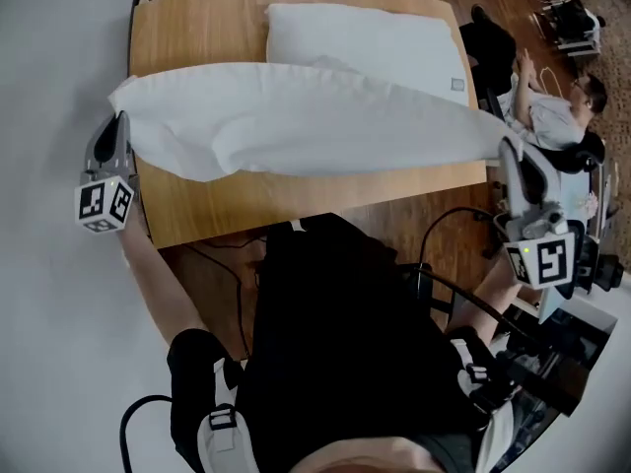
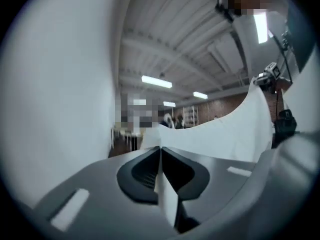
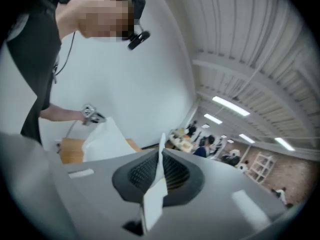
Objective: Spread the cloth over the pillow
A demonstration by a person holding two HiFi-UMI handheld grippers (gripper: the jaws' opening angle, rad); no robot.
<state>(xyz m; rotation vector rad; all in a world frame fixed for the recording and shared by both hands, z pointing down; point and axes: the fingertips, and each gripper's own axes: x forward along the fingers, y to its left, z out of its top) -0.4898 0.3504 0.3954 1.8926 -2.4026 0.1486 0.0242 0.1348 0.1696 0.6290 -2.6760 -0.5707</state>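
Observation:
A white cloth (image 1: pixel 315 126) hangs stretched in the air over the near half of a wooden table (image 1: pixel 197 28). Behind it a white pillow (image 1: pixel 375 42) lies on the table's far right part. My left gripper (image 1: pixel 118 126) is shut on the cloth's left corner, and my right gripper (image 1: pixel 508 151) is shut on its right corner. In the left gripper view the jaws (image 2: pixel 161 151) meet on a fold of cloth (image 2: pixel 167 199), which runs off to the right gripper (image 2: pixel 267 79). In the right gripper view the cloth edge (image 3: pixel 154 199) is pinched between the pads (image 3: pixel 145 171).
A white wall runs along the left side (image 1: pixel 49 116). A seated person (image 1: pixel 552 116) and a dark chair (image 1: pixel 488 42) are right of the table. Cables (image 1: pixel 444 225) and equipment (image 1: pixel 552 363) lie by my right side. The table's near edge (image 1: pixel 296 215) is close in front of me.

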